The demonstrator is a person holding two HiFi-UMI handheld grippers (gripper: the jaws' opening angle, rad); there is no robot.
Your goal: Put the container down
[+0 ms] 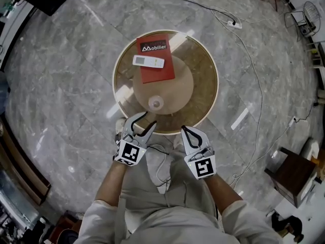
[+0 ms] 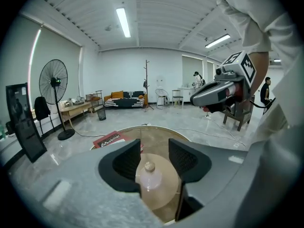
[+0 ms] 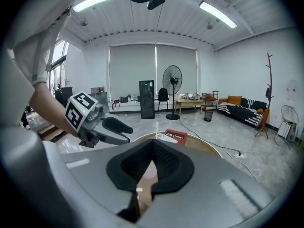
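L gripper [image 1: 143, 122] fingers apart, container [image 1: 156, 103] upright on worktop [image 1: 203, 85] just ahead, untouched; R gripper [image 1: 190, 130] fingers together.

Pale translucent container [image 1: 156, 103], tan cap. Brown round table [image 1: 203, 70], cream rim, lighter tan disc [image 1: 177, 90] at centre. Red book [image 1: 161, 73], white lettering, at table's twelve o'clock; white remote [image 1: 148, 61] there too. Grey marbled floor [image 1: 61, 85].

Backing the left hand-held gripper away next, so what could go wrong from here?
The small clear bottle stands upright just ahead of the open left hand-held gripper; a sideways pull could clip and topple it.
It sits toward the round table's near edge, so once toppled it might roll off.
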